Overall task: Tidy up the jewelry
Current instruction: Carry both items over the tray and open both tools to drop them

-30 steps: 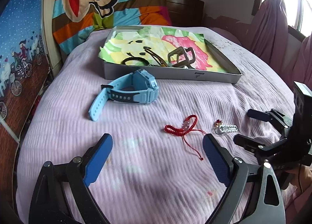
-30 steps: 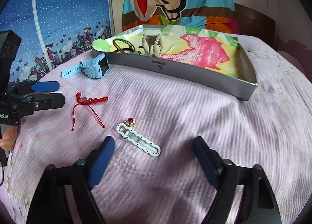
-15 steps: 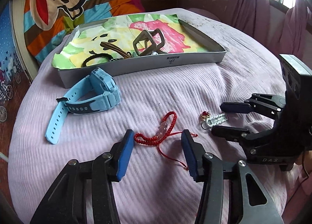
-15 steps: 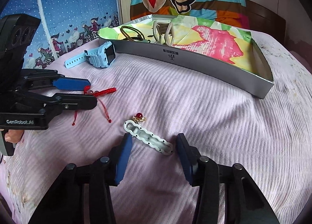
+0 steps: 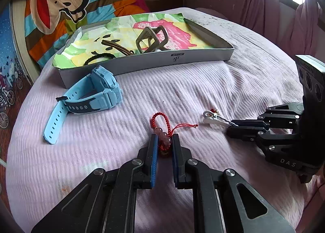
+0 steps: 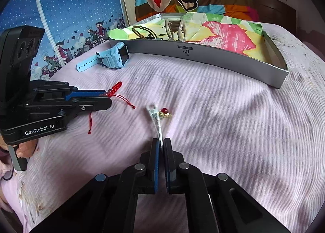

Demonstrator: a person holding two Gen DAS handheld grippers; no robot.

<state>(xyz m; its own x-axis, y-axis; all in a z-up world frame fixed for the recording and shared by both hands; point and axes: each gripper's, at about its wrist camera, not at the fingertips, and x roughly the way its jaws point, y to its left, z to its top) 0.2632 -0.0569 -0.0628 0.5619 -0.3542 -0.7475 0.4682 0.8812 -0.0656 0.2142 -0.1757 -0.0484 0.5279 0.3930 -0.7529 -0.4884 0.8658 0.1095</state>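
My left gripper (image 5: 164,137) is closing, and its blue pads press on the lower end of a red beaded bracelet (image 5: 161,131) lying on the lilac bedspread. The bracelet's loop and cords stick out past the tips. My right gripper (image 6: 161,140) is shut on the near end of a white hair clip (image 6: 155,119), which stands on edge. A small red and gold charm (image 6: 164,112) lies against the clip. The right wrist view shows the left gripper (image 6: 108,99) at the left with the red bracelet (image 6: 115,88) at its tips. Further back stands a grey tray (image 5: 162,62).
A light blue watch (image 5: 97,94) lies on the bedspread just in front of the tray's left end. Inside the tray, on colourful paper, are a brown claw clip (image 5: 152,38), a black hair tie (image 5: 99,57) and a brown hairpin (image 5: 117,46). A striped pillow leans behind it.
Both grippers went from wide open to closed. The left one moved forward onto the red bracelet. The white clip tipped from flat onto its edge between the right pads.
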